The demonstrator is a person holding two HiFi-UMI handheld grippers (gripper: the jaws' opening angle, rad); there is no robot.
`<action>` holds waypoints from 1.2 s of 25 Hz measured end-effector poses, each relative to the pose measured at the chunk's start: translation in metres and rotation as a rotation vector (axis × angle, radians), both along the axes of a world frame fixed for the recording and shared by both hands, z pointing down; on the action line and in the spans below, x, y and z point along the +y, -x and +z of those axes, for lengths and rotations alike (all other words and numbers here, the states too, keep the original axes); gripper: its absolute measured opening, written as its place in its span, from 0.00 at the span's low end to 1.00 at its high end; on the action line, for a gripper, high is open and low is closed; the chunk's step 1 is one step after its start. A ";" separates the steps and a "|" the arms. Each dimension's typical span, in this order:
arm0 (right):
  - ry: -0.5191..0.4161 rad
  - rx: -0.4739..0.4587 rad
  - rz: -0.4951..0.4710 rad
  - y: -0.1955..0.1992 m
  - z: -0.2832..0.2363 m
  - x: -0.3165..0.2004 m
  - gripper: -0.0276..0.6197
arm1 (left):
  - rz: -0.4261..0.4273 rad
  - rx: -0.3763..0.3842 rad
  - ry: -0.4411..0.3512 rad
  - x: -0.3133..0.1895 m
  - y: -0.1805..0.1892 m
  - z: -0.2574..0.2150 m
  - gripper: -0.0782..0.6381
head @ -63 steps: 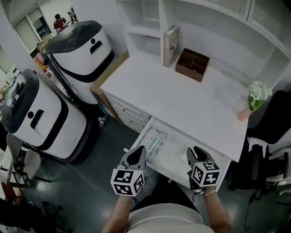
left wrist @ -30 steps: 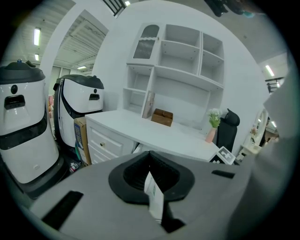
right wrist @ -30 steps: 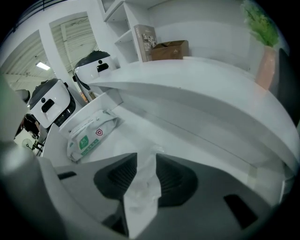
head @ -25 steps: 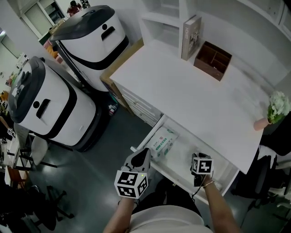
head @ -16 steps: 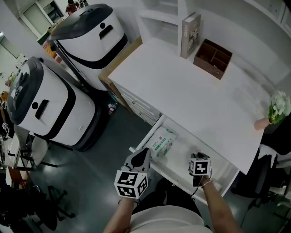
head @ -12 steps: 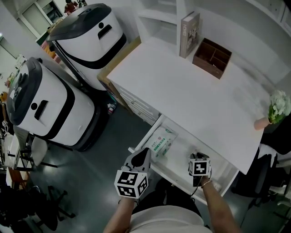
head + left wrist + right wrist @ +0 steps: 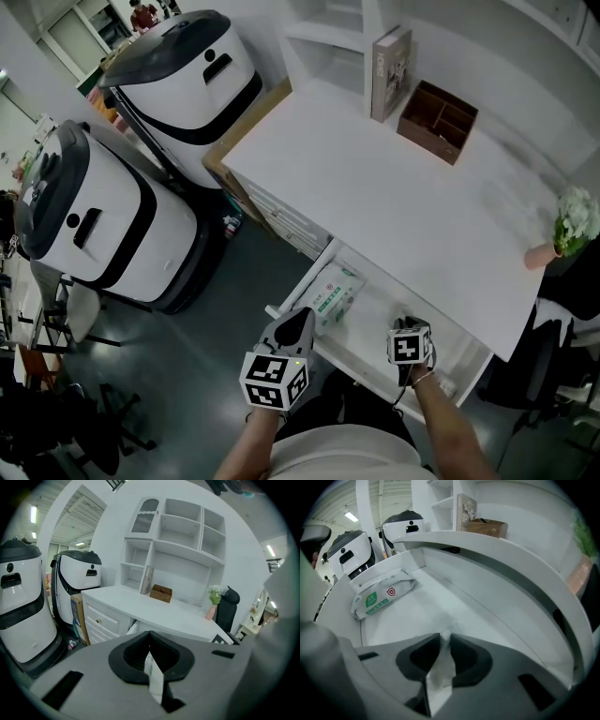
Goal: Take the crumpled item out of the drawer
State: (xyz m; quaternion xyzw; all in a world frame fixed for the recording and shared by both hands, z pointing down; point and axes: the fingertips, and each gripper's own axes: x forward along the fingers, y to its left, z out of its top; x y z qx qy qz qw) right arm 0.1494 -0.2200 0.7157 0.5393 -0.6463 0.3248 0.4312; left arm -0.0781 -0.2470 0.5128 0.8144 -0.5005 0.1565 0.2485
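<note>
Right gripper view shows the right gripper [image 7: 439, 637] pointing steeply down into the open drawer [image 7: 454, 602], its jaws having just been closing; the crumpled item [image 7: 439, 667], a wad of white tissue, stands between them and they appear to pinch it. The step in hand looks like the grasp itself, with the lift not yet made, since the wad sits low by the drawer floor. The next move calls for a firm enough pinch that the soft wad does not slip, then a rise and a draw back toward the person. In the head view the right gripper [image 7: 403, 325] works at the right part of the drawer [image 7: 370, 309], well apart from the wipes pack [image 7: 333, 292] at the left end, so nothing crowds it sideways. The desk top [image 7: 394, 187] overhangs the back of the drawer, which closes off that side; the front rim lies just below the gripper and has to be cleared on the way out. Above the front half there is open room. The left gripper [image 7: 292, 323] hangs beside the drawer's left front corner, jaws together on a thin white slip [image 7: 153, 677], clear of the right gripper's likely path.
</note>
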 end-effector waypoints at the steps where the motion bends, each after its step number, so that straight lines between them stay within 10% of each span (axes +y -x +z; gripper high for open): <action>1: -0.005 0.001 0.002 0.000 -0.001 0.000 0.16 | 0.000 0.000 -0.001 0.001 0.000 0.000 0.10; 30: -0.320 -0.188 0.109 0.013 -0.104 0.022 0.08 | 0.036 0.044 -0.064 0.032 -0.002 -0.021 0.10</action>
